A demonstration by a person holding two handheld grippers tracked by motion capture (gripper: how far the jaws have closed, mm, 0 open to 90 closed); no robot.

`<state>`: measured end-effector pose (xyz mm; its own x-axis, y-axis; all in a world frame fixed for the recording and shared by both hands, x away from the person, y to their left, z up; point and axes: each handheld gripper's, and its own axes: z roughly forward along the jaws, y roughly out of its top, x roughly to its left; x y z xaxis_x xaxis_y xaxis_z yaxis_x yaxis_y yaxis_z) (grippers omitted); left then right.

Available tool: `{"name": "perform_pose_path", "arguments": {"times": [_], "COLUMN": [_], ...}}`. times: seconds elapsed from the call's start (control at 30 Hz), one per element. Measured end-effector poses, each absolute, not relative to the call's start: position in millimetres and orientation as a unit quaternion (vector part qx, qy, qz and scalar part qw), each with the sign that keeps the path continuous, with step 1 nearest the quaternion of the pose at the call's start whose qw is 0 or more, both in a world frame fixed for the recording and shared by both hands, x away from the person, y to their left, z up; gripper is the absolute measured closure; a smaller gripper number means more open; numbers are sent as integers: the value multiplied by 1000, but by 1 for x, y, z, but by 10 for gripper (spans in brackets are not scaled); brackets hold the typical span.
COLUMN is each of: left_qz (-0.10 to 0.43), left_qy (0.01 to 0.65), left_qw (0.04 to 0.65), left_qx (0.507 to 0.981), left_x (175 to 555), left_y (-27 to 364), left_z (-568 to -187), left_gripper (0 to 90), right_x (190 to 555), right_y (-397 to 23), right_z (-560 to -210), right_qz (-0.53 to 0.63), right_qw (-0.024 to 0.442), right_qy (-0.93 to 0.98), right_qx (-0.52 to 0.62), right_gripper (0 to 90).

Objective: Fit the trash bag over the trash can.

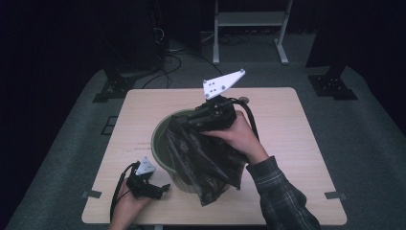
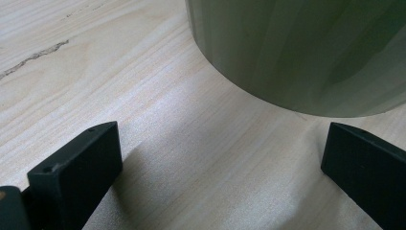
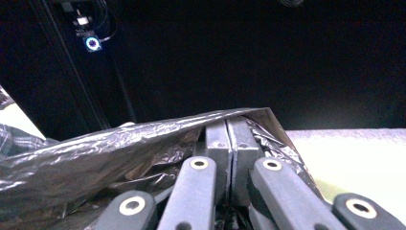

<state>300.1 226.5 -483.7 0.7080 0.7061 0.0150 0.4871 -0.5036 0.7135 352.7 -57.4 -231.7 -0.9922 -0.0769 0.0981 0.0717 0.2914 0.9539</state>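
bench (image 1: 297,158): pale wood top with rounded corners, fine grain, 1 dark streak in the grain near the left gripper's camera; bare apart from the bin and the bag; grey tape tabs at the 2 near corners.
room: dark all round, black drapes at the sides, grey carpet under the bench, white metal frame (image 1: 249,19) at the back, black stand feet on the floor to left and right, cables trailing on the carpet behind.
bin (image 1: 160,143): olive-green round tub, upright near the middle of the bench, slightly toward the near edge; smooth curved wall close ahead in the left gripper view (image 2: 306,52).
bag (image 1: 206,158): black crinkled plastic, draped over the bin's right rim and down its outer side to the bench; top edge lifted above the rim.
right gripper (image 1: 216,115): above the bin's far rim, grey plate tilted up; jaws pressed together, pinching a fold of the bag (image 3: 143,143).
left gripper (image 1: 160,188): low on the bench just left of the bin's base, jaws spread wide, nothing between them, bin wall just beyond the tips.
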Motion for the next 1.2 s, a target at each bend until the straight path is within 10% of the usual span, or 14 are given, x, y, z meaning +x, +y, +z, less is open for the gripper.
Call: {"name": "perform_pose_path", "arguments": {"times": [0.77,1.2], "left_qz": [154,153], "left_qy": [349,348], "left_qw": [355,356], "left_qx": [854,854], "left_x": [300,300], "left_y": [227,227], "left_z": [-484,-484], "left_gripper": [0,0], "right_x": [364,369], "right_y": [34,-25], "right_z": [-240,-263], "right_qz": [-607,-573], "right_qw": [126,83], "right_qy": [-784,-815], "right_qx": [30,-33], "right_gripper": [896,893]}}
